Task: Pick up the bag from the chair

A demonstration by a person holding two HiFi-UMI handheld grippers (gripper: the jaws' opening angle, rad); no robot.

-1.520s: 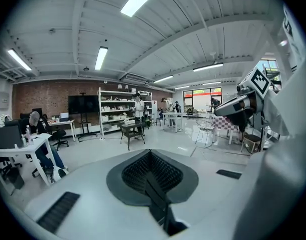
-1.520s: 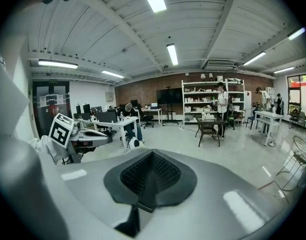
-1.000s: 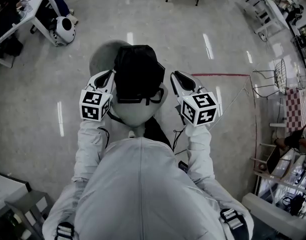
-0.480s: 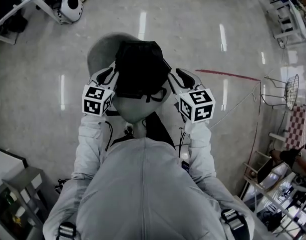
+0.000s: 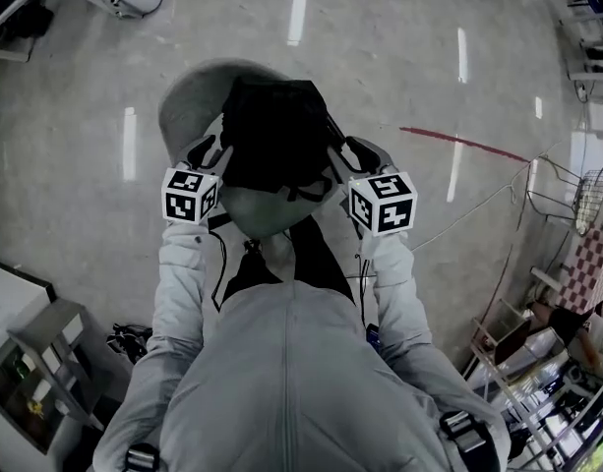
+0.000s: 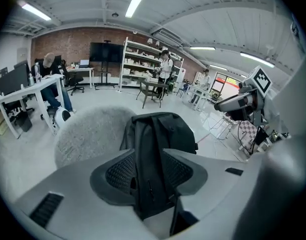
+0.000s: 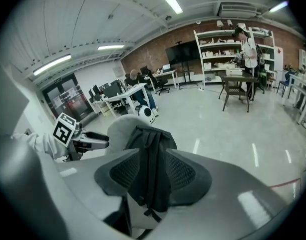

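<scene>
The black bag sits on the grey chair, and since the left gripper and right gripper have just been opening their jaws, now half-wide around its straps, the bag may slide off.

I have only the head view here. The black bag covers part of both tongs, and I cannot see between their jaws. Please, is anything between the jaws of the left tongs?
Observer: Yes. The left gripper view shows that the left tongs have just been opening, and a strap of the black bag runs between the parted jaws.
Operator: And the right tongs?
Observer: The same. The right tongs have just been opening, with a second strap hanging between the jaws.
Operator: Is somebody near the chair?
Observer: The gripper views show people only far off. One person stands by the white shelves, well beyond the chair.
</scene>
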